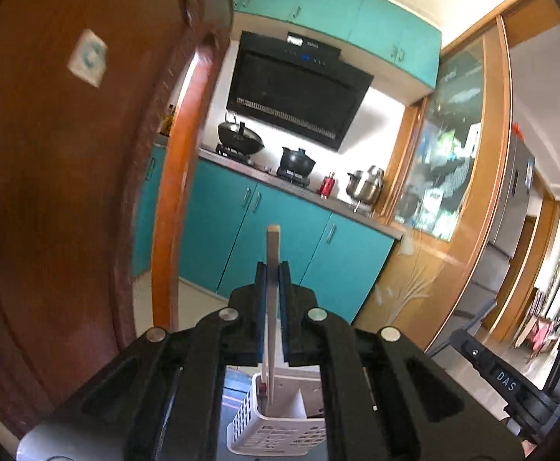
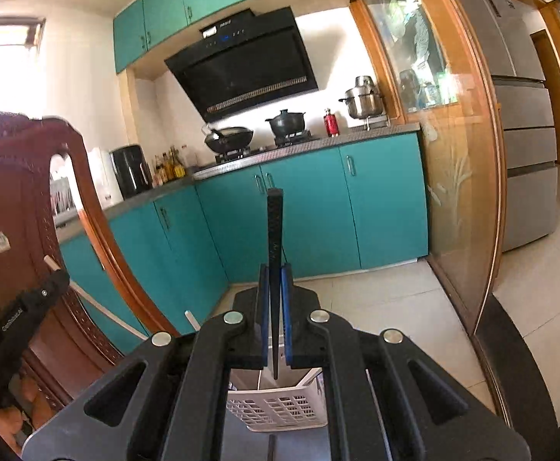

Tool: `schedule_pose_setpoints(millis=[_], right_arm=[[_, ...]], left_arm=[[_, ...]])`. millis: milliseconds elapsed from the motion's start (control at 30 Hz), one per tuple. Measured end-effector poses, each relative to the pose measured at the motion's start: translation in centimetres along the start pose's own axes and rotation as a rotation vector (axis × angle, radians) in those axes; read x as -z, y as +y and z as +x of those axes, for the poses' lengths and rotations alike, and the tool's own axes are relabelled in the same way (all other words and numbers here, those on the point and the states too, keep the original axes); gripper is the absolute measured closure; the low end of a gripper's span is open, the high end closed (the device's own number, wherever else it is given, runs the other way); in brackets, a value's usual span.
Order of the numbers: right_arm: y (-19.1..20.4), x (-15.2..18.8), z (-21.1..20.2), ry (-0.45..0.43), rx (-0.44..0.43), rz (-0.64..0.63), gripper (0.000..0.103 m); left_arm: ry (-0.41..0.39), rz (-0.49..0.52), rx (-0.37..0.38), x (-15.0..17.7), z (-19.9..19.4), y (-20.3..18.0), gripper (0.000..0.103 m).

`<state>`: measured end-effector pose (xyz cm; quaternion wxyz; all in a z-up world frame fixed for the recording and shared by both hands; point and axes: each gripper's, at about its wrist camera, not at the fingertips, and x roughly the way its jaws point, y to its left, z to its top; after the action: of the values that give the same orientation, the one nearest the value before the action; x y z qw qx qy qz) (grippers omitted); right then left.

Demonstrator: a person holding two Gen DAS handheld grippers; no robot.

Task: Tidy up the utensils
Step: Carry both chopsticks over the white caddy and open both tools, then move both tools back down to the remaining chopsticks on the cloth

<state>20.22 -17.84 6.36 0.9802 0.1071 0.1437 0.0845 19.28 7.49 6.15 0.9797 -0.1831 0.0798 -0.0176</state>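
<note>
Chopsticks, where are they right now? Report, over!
Left gripper shut on pale chopstick. Right gripper shut on black chopstick. White basket below both. Nothing in the way.

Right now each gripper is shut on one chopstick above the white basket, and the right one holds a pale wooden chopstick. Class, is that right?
Not quite. The right gripper is shut on a black chopstick, as the right wrist view shows; the pale one is in the left gripper. The white basket lies below.

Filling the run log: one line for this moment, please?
left gripper: shut on pale chopstick | right gripper: shut on black chopstick | white basket: below both
</note>
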Motion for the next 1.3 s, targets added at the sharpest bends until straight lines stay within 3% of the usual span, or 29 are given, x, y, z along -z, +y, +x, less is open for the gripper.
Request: schedule_pose_setpoints(millis=[167, 433, 500, 567, 700, 800, 900, 967, 1100, 1167, 1233, 1300], right_arm=[[0.4, 1.2, 1.9, 0.034, 0.02, -0.051, 0.097], [0.9, 2.7, 3.7, 0.139, 0.013, -0.057, 0.095], [0.7, 2.8, 3.4, 0.141, 0.016, -0.047, 0.073], [0.3, 2.6, 2.8, 0.125, 0.007, -0.022, 0.063], [0.3, 1.6, -0.1, 0.087, -0.032, -0.018, 0.063], [1.3, 1.3, -2.4, 0.081, -0.099, -0.06, 0.063], [2.9, 2.1, -2.6, 0.196, -0.196, -0.143, 0.066], [4.3, 4.0, -1.3, 0.302, -0.225, -0.216, 0.08], [5.1, 10.7, 3.6, 0.535, -0.18, -0.285, 0.082], [4.3, 15.7, 7.1, 0.663, -0.112, -0.291, 0.082], [3.0, 20.4, 11.2, 0.82, 0.01, -0.272, 0.082], [2.2, 22.1, 12.8, 0.871, 0.001, -0.213, 0.082]], left_arm=[[0.06, 0.073, -0.04, 2.2, 2.0, -1.5, 0.096], [0.152, 0.099, -0.014, 3.5, 3.6, -2.1, 0.096], [0.15, 0.085, -0.004, 3.6, 3.1, -1.9, 0.086], [0.144, 0.075, 0.012, 3.4, 2.6, -1.7, 0.08], [0.118, 0.082, 0.034, 2.9, 0.9, -1.7, 0.076], [0.07, 0.116, 0.004, 2.9, -0.5, -1.8, 0.073], [-0.002, 0.156, -0.068, 2.8, -2.0, -1.3, 0.069], [-0.017, 0.154, -0.091, 2.7, -2.5, -0.9, 0.067], [0.008, 0.118, -0.101, 2.8, -2.8, 0.2, 0.064], [0.034, 0.1, -0.1, 3.1, -2.7, 0.5, 0.064], [0.056, 0.097, -0.081, 3.4, -2.5, 0.5, 0.064], [0.06, 0.114, -0.076, 3.8, -2.7, 0.4, 0.06]])
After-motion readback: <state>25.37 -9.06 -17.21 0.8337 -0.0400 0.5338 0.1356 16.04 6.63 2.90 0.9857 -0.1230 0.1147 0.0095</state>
